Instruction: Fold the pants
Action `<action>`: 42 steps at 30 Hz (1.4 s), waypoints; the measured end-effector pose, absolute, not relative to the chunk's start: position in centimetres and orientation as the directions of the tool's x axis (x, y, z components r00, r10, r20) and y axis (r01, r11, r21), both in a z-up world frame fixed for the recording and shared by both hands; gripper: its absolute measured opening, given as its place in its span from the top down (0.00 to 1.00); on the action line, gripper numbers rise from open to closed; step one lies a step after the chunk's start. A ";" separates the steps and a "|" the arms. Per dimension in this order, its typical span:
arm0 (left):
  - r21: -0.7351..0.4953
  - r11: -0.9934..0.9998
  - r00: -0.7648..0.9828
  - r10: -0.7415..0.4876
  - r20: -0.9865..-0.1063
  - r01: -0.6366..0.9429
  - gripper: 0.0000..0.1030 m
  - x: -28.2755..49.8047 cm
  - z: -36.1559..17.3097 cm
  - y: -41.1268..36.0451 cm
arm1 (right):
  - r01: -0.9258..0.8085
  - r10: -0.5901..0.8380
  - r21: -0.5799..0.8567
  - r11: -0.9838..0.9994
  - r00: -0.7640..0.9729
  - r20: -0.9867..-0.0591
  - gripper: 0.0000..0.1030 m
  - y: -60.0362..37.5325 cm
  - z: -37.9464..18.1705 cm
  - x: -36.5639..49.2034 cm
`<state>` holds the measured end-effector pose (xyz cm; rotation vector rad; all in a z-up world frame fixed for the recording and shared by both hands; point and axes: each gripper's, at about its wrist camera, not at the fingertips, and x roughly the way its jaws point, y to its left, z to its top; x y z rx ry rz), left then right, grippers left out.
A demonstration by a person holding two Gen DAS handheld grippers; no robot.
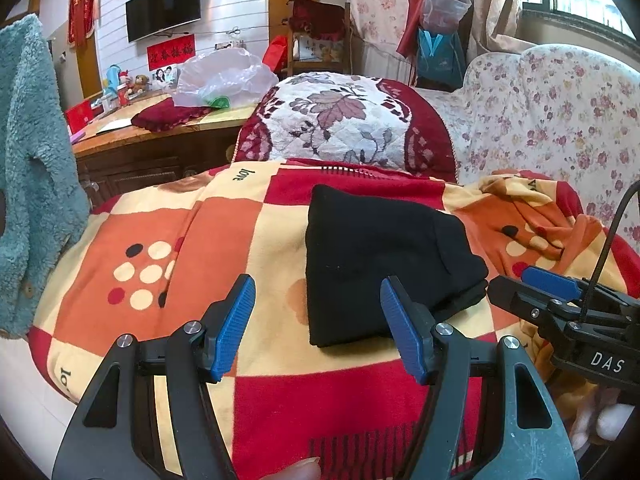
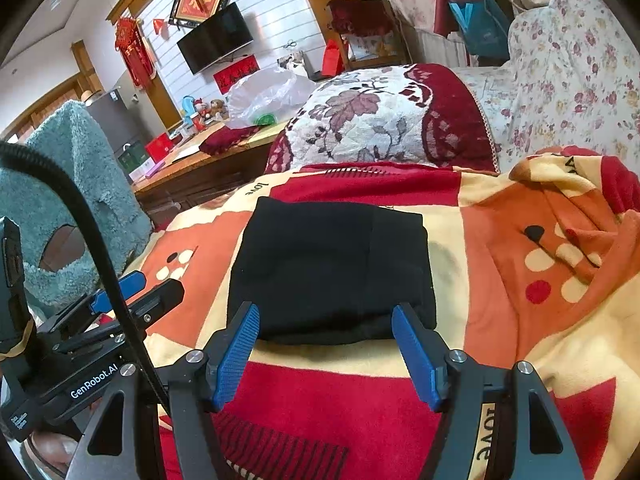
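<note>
Both grippers, left [image 1: 318, 322] and right [image 2: 326, 350], hang wide apart and hold nothing; folded black pants [image 2: 332, 270] lie mid-frame on the checkered blanket [image 2: 520, 320], a floral cushion [image 2: 380, 116] behind, a teal fleece [image 1: 28, 160] at left

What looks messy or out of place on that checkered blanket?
Mostly tidy: the black pants lie folded in a compact bundle. Only the blanket is rumpled into ridges on its right side. Both tongs, left and right, are open and empty.
</note>
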<state>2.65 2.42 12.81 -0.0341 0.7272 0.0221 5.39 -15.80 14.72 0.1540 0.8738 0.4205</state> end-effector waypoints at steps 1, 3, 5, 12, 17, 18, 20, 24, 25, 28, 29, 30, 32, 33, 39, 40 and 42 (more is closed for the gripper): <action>-0.023 0.999 0.746 0.008 -0.666 -0.032 0.37 2.8 12.8 2.4 | -0.294 0.418 0.299 0.908 0.566 -0.711 0.35 -15.8 14.7 5.4; -0.022 0.999 0.748 0.010 -0.664 -0.034 0.37 2.7 12.8 2.3 | -0.295 0.420 0.302 0.906 0.565 -0.710 0.35 -15.8 14.7 5.4; -0.017 0.999 0.751 0.013 -0.660 -0.031 0.37 2.7 12.9 2.3 | -0.294 0.421 0.303 0.906 0.564 -0.710 0.35 -15.8 14.7 5.4; 0.007 1.000 0.757 0.024 -0.653 -0.025 0.37 2.6 13.1 2.0 | -0.296 0.425 0.308 0.904 0.561 -0.710 0.35 -15.8 14.7 5.4; 0.007 1.000 0.758 0.024 -0.651 -0.025 0.37 2.5 13.2 1.9 | -0.294 0.427 0.312 0.904 0.562 -0.709 0.35 -15.7 14.7 5.3; 0.008 1.000 0.759 0.025 -0.651 -0.026 0.37 2.5 13.2 1.9 | -0.294 0.426 0.310 0.904 0.561 -0.710 0.35 -15.7 14.7 5.4; 0.010 1.000 0.761 0.026 -0.649 -0.025 0.37 2.5 13.2 1.9 | -0.294 0.426 0.310 0.904 0.559 -0.712 0.35 -15.7 14.7 5.4; 0.014 1.000 0.758 0.027 -0.651 -0.023 0.36 2.5 13.1 1.8 | -0.294 0.425 0.309 0.904 0.554 -0.716 0.35 -15.6 14.6 5.2; 0.019 1.000 0.760 0.030 -0.650 -0.023 0.37 2.5 13.1 1.8 | -0.292 0.424 0.310 0.905 0.555 -0.716 0.35 -15.6 14.6 5.2; 0.018 1.000 0.759 0.029 -0.650 -0.023 0.37 2.6 13.1 1.7 | -0.295 0.426 0.310 0.904 0.555 -0.714 0.35 -15.6 14.6 5.2; 0.019 1.000 0.760 0.030 -0.650 -0.024 0.36 2.6 13.1 1.7 | -0.293 0.425 0.310 0.905 0.556 -0.715 0.35 -15.5 14.6 5.1; 0.018 1.000 0.760 0.029 -0.649 -0.023 0.36 2.6 13.1 1.8 | -0.292 0.425 0.311 0.904 0.555 -0.715 0.35 -15.6 14.6 5.1; 0.018 1.000 0.759 0.029 -0.650 -0.022 0.37 2.6 13.0 1.7 | -0.292 0.427 0.314 0.903 0.554 -0.714 0.35 -15.5 14.6 5.1; 0.018 1.000 0.759 0.029 -0.651 -0.023 0.37 2.6 13.1 1.7 | -0.293 0.426 0.312 0.904 0.553 -0.716 0.35 -15.5 14.5 5.2; 0.019 1.000 0.759 0.030 -0.650 -0.023 0.36 2.6 13.1 1.7 | -0.289 0.427 0.316 0.904 0.548 -0.720 0.35 -15.3 14.4 4.9; 0.019 1.000 0.760 0.030 -0.650 -0.023 0.36 2.6 13.1 1.7 | -0.290 0.427 0.316 0.904 0.548 -0.719 0.35 -15.3 14.4 4.9; 0.018 1.000 0.760 0.029 -0.650 -0.023 0.36 2.6 13.1 1.8 | -0.289 0.428 0.317 0.903 0.550 -0.717 0.35 -15.3 14.4 4.9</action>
